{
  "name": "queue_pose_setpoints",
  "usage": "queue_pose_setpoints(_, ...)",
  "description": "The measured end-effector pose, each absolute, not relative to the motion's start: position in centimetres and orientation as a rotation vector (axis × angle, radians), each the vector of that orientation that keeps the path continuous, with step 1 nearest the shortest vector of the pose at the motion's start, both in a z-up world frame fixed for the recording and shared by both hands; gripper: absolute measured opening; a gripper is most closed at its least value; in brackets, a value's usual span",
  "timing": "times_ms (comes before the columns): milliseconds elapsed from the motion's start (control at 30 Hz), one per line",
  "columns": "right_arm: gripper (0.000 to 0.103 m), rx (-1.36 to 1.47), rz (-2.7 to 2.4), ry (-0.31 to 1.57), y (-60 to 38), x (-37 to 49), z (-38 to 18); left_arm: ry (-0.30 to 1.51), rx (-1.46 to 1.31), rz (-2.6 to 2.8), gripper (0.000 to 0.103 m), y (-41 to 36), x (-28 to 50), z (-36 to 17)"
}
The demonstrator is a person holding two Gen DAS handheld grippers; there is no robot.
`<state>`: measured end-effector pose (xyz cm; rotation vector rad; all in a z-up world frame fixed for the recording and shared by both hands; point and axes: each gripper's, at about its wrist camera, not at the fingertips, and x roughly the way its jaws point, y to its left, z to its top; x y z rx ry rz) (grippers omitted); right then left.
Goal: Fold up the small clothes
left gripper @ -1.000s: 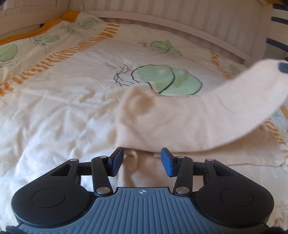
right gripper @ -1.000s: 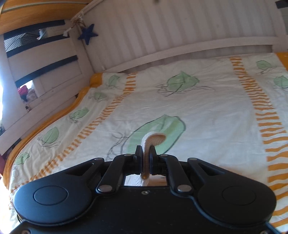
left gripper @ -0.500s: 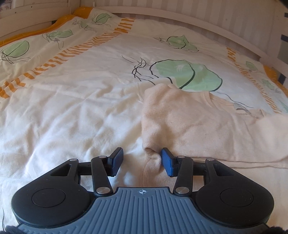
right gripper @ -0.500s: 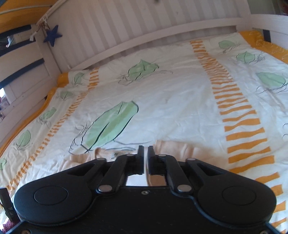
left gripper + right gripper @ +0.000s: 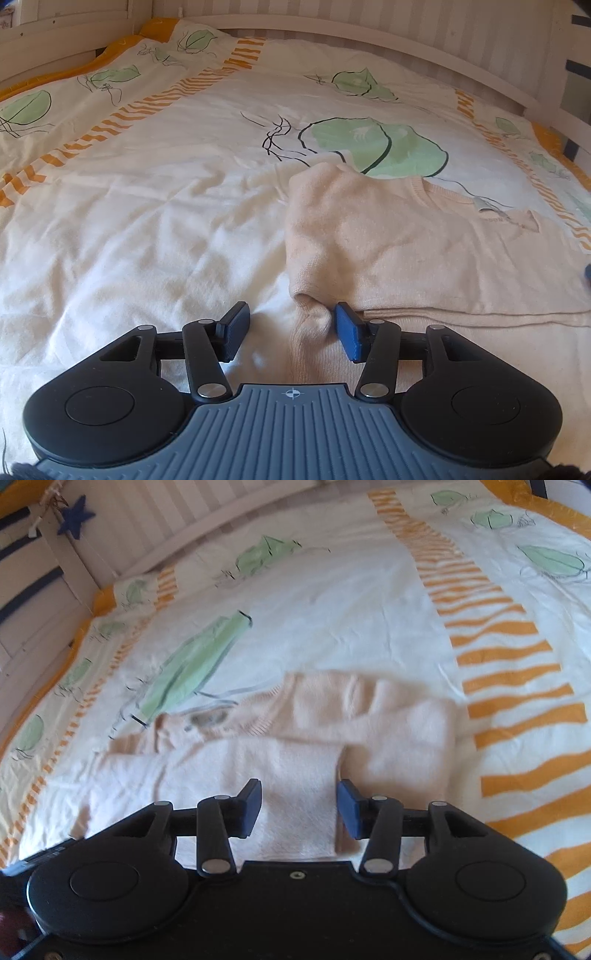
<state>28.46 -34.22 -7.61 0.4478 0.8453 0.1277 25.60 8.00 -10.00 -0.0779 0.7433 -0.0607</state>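
While the cream sweater (image 5: 406, 240) lies flat on the bed, both tongs hover low over it with nothing gripped.

Landmark: the large green leaf (image 5: 373, 147) printed on the duvet (image 5: 147, 221); places below are given from it.
Sweater: spread on the duvet just on the near side of the leaf, its neckline touching the leaf's near edge; a sleeve is folded across the body, and a small label (image 5: 484, 205) shows inside the collar.
Sweater fold: on the near side of the leaf, a rounded fold edge (image 5: 306, 295) points toward the left tongs.
Left tongs (image 5: 291, 330): jaws parted and just widened a little more; the fold edge's bunched cloth sits between the blue pads, brushing the right-hand pad (image 5: 349, 332), not pinched.
Right tongs (image 5: 299, 810): jaws just sprung apart, now open; they stand over the folded sleeve (image 5: 295, 794), which lies loose on the sweater. This view is motion-blurred.
Duvet: white with orange striped bands (image 5: 509, 679) well to the side of the leaf.
Bed rail (image 5: 369, 40): white slats beyond the leaf.
Star (image 5: 75, 517): dark blue, hanging on the rail far beyond the leaf.
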Motion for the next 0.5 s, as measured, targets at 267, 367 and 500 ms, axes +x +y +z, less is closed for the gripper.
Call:
queue_pose_setpoints(267,0.014,0.42,0.188,0.735,-33.4,27.0,-4.9,0.724,-0.065,-0.056,0.051,7.7,25.4,-10.2)
queue_pose_setpoints(367,0.013,0.345,0.159,0.657,-33.5,25.5,-2.7,0.722,-0.071,-0.059,0.051,7.8,25.3,-10.2)
queue_pose_setpoints(500,0.016,0.314,0.096,0.73,-34.8,26.1,-4.7,0.722,-0.059,-0.057,0.051,7.7,25.2,-10.2)
